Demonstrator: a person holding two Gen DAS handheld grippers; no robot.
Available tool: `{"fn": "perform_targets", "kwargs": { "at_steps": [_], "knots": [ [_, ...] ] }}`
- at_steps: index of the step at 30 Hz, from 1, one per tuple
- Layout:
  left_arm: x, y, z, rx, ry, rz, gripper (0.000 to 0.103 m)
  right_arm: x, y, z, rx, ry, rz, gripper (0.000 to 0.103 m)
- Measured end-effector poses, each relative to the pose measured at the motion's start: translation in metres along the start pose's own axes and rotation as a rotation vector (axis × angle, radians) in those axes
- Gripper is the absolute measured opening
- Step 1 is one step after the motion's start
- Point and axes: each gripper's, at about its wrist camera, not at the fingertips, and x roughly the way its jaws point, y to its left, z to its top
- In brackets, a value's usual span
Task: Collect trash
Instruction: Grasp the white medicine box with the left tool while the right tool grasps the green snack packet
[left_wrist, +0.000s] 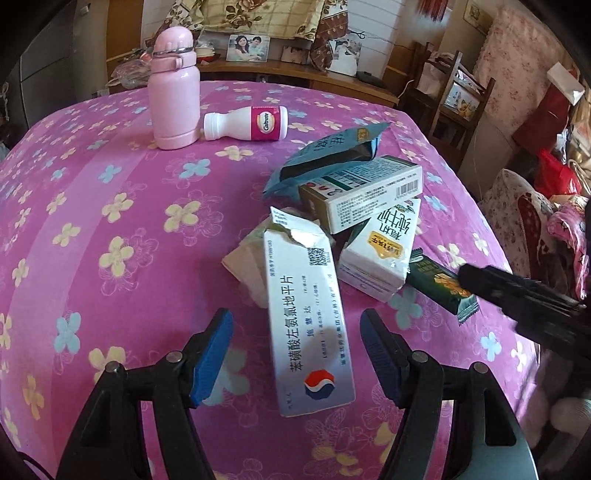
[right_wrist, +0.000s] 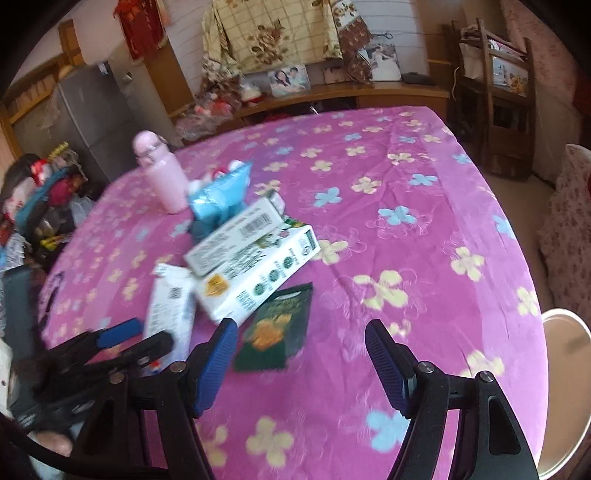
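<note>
A pile of trash lies on the pink flowered tablecloth (left_wrist: 110, 221). My left gripper (left_wrist: 295, 321) is open, its blue pads on either side of a torn white medicine box (left_wrist: 306, 295) with a gap on each side. Behind the box are a crumpled tissue (left_wrist: 243, 262), a milk carton (left_wrist: 380, 254), a green-and-white box (left_wrist: 362, 192) and a blue snack bag (left_wrist: 332, 155). My right gripper (right_wrist: 301, 332) is open over the cloth. A dark green wrapper (right_wrist: 277, 328) lies just inside its left pad, beside the milk carton (right_wrist: 258, 277).
A pink flask (left_wrist: 173, 92) stands at the back of the table, with a white Caltrate bottle (left_wrist: 247, 123) lying next to it. A white round object (right_wrist: 565, 369) sits below the table's right edge. Wooden chairs and shelves crowd the room behind.
</note>
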Motion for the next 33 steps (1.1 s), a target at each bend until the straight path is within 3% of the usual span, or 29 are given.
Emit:
{"fn": "perform_targets", "kwargs": {
  "at_steps": [3, 8, 14, 16, 18, 23, 29, 32, 33],
  "knots": [
    [0.001, 0.002, 0.0, -0.001, 0.006, -0.009, 0.072, 0.022, -0.001, 0.004, 0.023, 0.046, 0.036, 0.075],
    [0.0, 0.009, 0.001, -0.009, 0.011, -0.024, 0.072, 0.031, 0.008, 0.001, -0.045, 0.078, 0.07, 0.075],
    [-0.002, 0.012, 0.0, -0.016, 0.011, -0.027, 0.072, 0.047, 0.01, 0.004, -0.106, 0.125, 0.039, 0.074],
    [-0.002, 0.012, -0.001, -0.013, 0.011, -0.027, 0.072, 0.051, 0.009, 0.005, -0.113, 0.128, 0.034, 0.069],
    [-0.001, 0.011, -0.001, -0.01, 0.013, -0.028, 0.072, 0.049, 0.008, 0.005, -0.121, 0.119, 0.034, 0.041],
    [0.002, 0.006, -0.002, -0.014, 0.019, -0.038, 0.072, 0.041, 0.006, -0.003, -0.14, 0.107, 0.037, 0.033],
    [0.006, -0.003, -0.002, -0.007, 0.02, -0.053, 0.072, 0.011, -0.005, -0.03, -0.098, 0.105, 0.068, 0.036],
    [0.015, -0.01, -0.002, -0.003, 0.029, -0.038, 0.072, 0.0, -0.005, -0.038, -0.11, 0.088, 0.075, 0.072],
    [0.017, -0.011, -0.001, 0.0, 0.03, -0.031, 0.072, -0.004, -0.005, -0.039, -0.118, 0.075, 0.071, 0.072]
  ]
}}
